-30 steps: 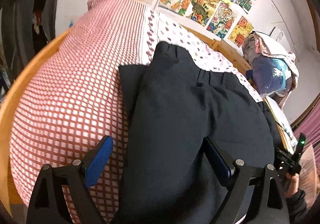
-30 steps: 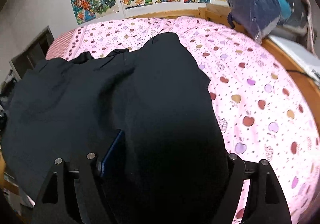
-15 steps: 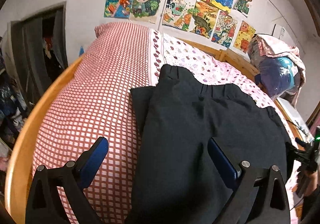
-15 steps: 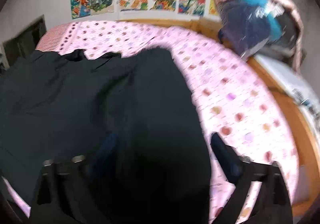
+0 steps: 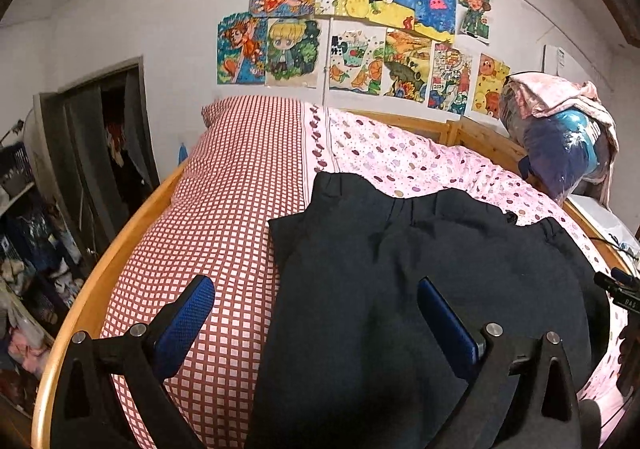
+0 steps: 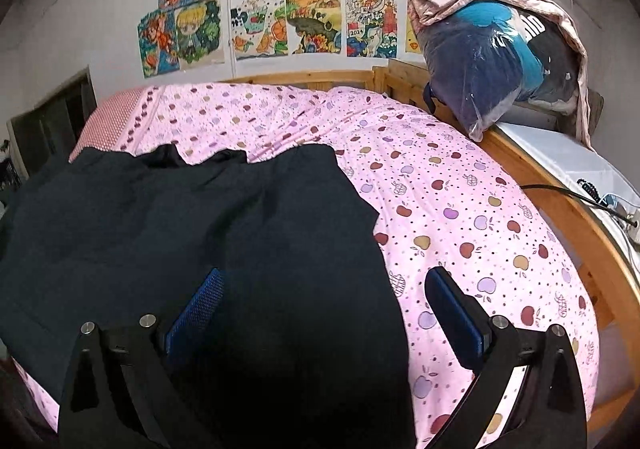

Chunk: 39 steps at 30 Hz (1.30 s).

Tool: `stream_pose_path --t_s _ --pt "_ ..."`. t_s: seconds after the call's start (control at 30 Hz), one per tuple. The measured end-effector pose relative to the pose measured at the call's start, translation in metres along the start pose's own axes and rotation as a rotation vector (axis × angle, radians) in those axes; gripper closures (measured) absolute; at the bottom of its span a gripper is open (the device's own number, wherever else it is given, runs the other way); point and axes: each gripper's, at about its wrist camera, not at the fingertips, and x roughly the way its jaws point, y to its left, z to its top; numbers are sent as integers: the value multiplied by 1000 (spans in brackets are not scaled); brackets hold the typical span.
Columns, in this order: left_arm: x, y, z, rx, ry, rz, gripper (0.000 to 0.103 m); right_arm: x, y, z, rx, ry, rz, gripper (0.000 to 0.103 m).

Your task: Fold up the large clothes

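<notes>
A large black garment [image 5: 420, 289], folded over with its waistband at the far edge, lies flat on the bed; it also shows in the right wrist view [image 6: 192, 241]. My left gripper [image 5: 316, 317] is open and empty, raised above the garment's left edge. My right gripper [image 6: 324, 309] is open and empty, raised above the garment's right edge. Neither holds cloth.
The bed has a red checked sheet [image 5: 224, 217] on the left and a pink apple-print cover [image 6: 460, 217] on the right, inside a wooden frame [image 5: 104, 261]. A bagged bundle [image 6: 500, 57] sits at the far right corner. A cluttered shelf [image 5: 28, 269] stands left.
Both grippers have lifted up and back from the garment, which now lies further below them. Their jaws stay open, and the garment lies still.
</notes>
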Motion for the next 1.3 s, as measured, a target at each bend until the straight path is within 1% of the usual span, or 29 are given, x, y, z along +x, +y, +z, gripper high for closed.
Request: stream_pose_path --t_s 0.33,0.7,0.87,1.07,1.3 --pt "-13 -15 -5 46 -39 11 1 -15 -1 -4 26 -62 27 4" --pt "-35 -27 -7 53 -78 -7 0 -36 -2 -9 49 -110 56 4" --pt "-52 -36 -8 38 -95 -43 0 -56 5 -11 45 -144 90 4" --pt "-81 -51 -19 32 -114 -89 0 -89 20 -21 40 -186 143 4" --pt "-112 -66 -35 39 -127 -106 0 -126 39 -35 25 -244 201 4"
